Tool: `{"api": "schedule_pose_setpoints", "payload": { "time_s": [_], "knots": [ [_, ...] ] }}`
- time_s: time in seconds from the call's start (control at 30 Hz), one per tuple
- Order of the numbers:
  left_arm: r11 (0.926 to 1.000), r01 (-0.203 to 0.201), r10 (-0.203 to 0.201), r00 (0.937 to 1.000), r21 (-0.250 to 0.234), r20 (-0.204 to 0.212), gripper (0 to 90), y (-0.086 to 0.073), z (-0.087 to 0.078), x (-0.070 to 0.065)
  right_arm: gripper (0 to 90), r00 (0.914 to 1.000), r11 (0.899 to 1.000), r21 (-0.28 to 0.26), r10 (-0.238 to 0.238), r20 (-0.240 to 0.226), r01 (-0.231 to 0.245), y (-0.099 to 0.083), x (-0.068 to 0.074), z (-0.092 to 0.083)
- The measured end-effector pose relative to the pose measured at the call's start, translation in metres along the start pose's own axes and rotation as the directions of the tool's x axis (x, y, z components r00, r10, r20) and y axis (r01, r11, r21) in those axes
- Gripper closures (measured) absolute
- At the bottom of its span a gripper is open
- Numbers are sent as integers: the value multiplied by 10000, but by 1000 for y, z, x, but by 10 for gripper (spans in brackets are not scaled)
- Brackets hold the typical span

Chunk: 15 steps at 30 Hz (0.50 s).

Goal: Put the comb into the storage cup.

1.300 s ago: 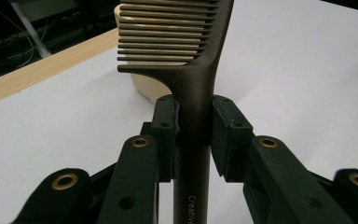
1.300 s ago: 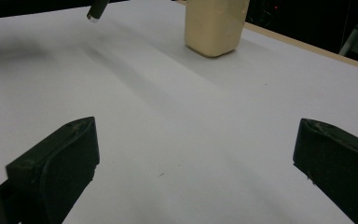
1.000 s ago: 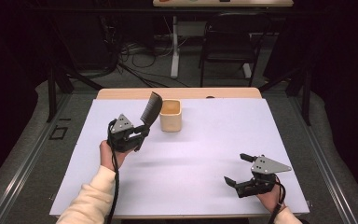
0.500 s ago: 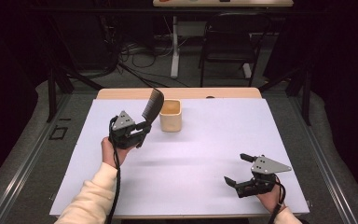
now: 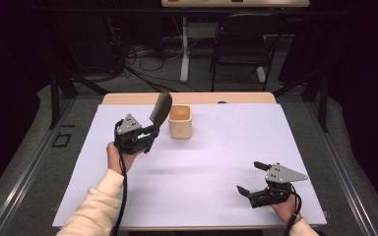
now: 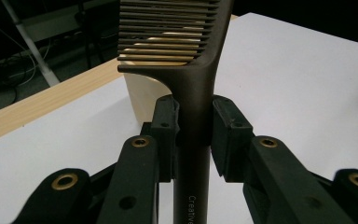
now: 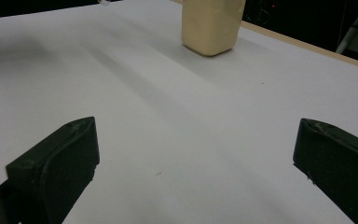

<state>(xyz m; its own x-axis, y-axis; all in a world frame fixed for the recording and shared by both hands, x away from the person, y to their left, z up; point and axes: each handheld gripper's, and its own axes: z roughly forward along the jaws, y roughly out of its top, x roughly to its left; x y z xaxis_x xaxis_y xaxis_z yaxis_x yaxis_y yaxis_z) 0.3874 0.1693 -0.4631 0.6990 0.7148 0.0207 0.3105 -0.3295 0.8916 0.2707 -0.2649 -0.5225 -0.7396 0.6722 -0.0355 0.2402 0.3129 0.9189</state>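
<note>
Comb held over the cup
Left gripper (image 5: 146,138) fingers clamp the brown comb (image 6: 193,84) handle, beige cup (image 5: 180,121) just beyond; right gripper (image 5: 252,178) fingers apart.

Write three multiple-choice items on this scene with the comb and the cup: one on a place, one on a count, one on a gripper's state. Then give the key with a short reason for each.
1. Where does the cream cup stand?
A. on the white sheet toward the far edge of the table
B. beside the right gripper at the near edge
C. on the floor

2. How many cups are on the table?
A. three
B. one
C. two

3. What is the state of the left gripper?
A. wide open, nothing between its jaws
B. shut on the cup
C. shut on the handle of the dark comb

Key:
1 A, the high view shows it at the far side, right of the comb.
2 B, a single cup stands there.
3 C, the left gripper view shows both pads against the handle.
</note>
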Motion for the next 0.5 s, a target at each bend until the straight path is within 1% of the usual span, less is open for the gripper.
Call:
{"api": "schedule_pose_setpoints", "payload": {
  "time_s": [0.17,0.5],
  "knots": [
    [10000,-24,24,10000,-48,-12,725,4,2,1,0,9999,10000,42,68,77,-69,0,-1,1],
    [9999,-24,24,10000,-101,6,724,12,9,2,0,10000,10000,55,61,45,-61,0,0,1]
  ]
}}
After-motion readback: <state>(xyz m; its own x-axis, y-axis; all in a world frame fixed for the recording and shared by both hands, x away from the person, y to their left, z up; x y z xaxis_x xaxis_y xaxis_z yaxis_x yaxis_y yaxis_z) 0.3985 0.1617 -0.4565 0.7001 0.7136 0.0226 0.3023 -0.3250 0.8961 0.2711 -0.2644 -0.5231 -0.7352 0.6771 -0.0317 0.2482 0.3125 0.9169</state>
